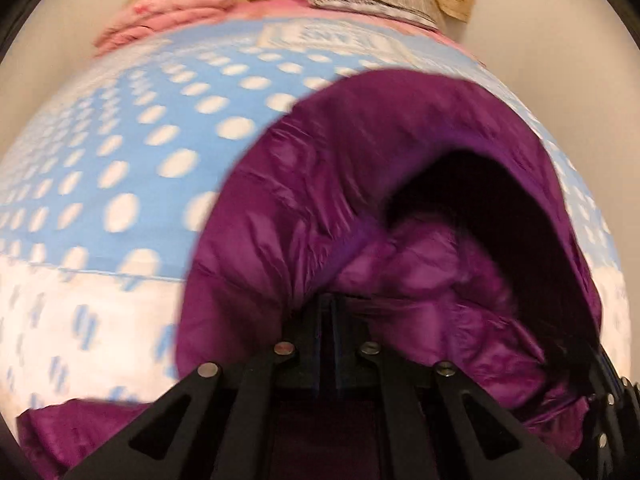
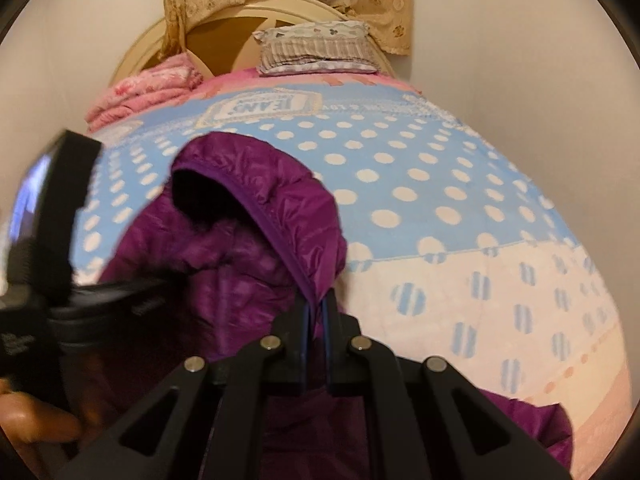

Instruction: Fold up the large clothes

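Purple quilted nylon fills both views: a hooded puffer jacket [image 2: 248,248] lies on the bed's blue polka-dot blanket [image 2: 400,168], hood pointing toward the pillow [image 2: 316,50] and the folded pink blanket [image 2: 144,92] at the headboard. My right gripper [image 2: 316,320] is clamped on the hood's bound edge, the trim pinched between its blue pads, which I judge anchors that side. My left gripper [image 1: 334,312] has its jaws closed into the bunched fabric just below the hood opening; it looks pinched, though blur hides the contact. I hold both near the hood so the jacket can be drawn and squared for folding.
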Demonstrator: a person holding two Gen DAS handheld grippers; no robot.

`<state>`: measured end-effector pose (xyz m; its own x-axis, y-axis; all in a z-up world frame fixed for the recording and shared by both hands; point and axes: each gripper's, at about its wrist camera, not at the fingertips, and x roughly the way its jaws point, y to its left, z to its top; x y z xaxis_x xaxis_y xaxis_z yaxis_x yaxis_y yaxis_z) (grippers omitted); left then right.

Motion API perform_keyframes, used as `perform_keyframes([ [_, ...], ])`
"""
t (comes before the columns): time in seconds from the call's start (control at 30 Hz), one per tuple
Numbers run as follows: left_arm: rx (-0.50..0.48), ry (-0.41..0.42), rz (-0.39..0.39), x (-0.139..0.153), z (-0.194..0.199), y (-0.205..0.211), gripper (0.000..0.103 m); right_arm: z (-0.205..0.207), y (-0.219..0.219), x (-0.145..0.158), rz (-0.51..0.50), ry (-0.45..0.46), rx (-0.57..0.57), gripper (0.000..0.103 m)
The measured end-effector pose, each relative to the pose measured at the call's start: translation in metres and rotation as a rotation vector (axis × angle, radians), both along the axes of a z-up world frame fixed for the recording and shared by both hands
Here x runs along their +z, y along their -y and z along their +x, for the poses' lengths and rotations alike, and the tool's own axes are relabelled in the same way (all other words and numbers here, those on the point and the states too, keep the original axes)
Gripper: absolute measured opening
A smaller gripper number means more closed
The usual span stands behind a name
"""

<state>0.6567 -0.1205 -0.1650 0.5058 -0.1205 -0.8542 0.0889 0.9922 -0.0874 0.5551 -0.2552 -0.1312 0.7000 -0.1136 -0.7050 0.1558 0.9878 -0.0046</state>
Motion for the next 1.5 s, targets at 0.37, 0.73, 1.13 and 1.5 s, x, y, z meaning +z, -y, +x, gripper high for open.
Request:
perform_keyframes([
  [0.37, 0.058, 0.259, -0.011, 0.077, -0.075, -0.059, 0.000, -0.036, 0.002, 0.028, -0.076, 0.057, -0.086, 0.007],
  [0.73, 0.014, 0.405, -0.075, 0.077, -0.216, -0.102, 0.000, -0.139, 0.003, 0.053, -0.052, 0.133, -0.048, 0.007],
  [1.13, 0.118, 0.179, -0.256, 0.012, -0.284, -0.146, 0.000, -0.183, 0.036, -0.018, 0.179, -0.088, -0.100, 0.060],
  [1.5, 0.057, 0.353, -0.334, 0.094, -0.260, -0.179, 0.000, -0.253, 0.081, 0.028, 0.460, 0.082, -0.108, 0.088],
])
